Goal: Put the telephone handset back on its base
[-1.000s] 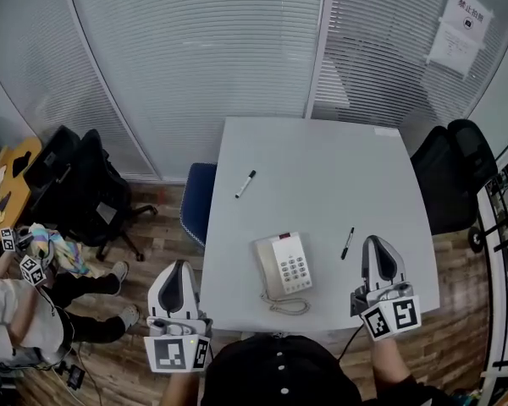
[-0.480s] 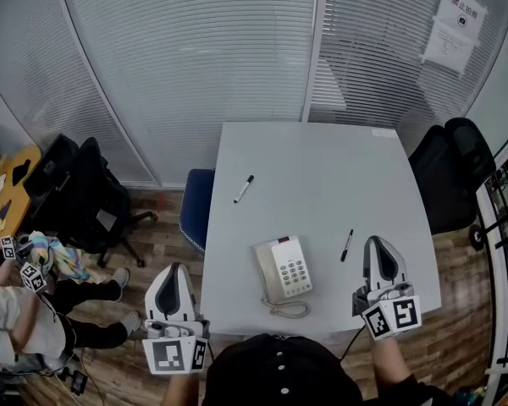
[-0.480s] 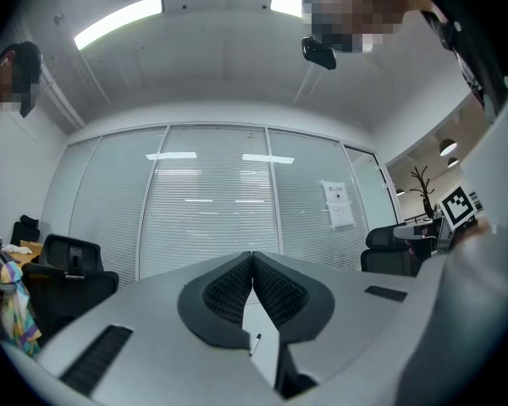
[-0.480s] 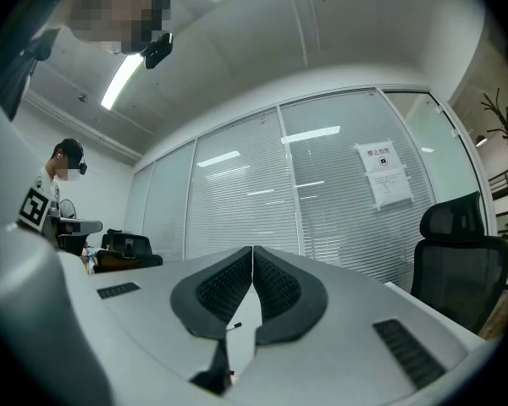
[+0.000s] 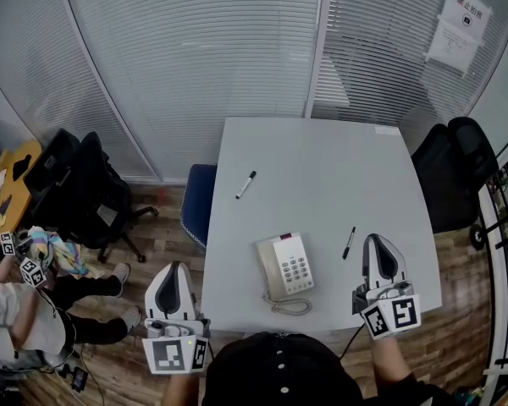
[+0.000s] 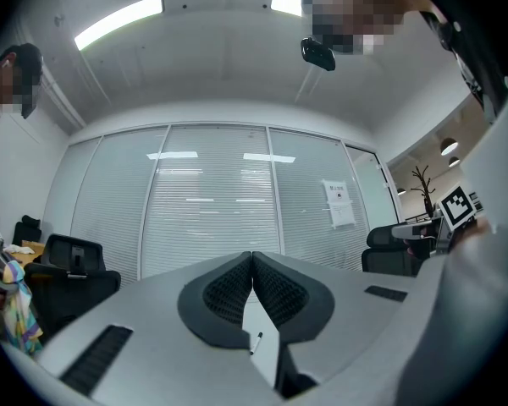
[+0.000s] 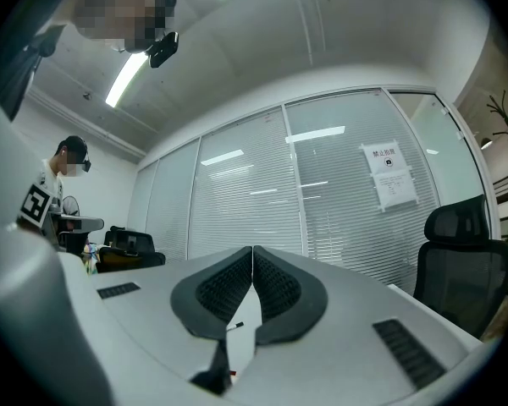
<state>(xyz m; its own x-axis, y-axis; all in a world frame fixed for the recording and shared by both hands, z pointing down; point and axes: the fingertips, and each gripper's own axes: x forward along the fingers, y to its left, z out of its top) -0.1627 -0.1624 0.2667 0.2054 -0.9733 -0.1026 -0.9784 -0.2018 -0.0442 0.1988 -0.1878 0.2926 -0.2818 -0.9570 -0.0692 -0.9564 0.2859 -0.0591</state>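
- Head view: the telephone sits near the front edge of the counter. Its handset lies along the left side of the base and looks already seated, though I cannot be sure. The coiled cord loops just in front of the telephone. The left gripper hangs left of the telephone, off the counter, and the right gripper is to the telephone's right. Neither touches it.
- Left gripper view: the jaws are pressed together with nothing between them.
- Right gripper view: the jaws are likewise closed and empty.
- Handling: the handset is probably light, rigid, smooth plastic. Grip it across the slim middle and allow for the cord's tug.
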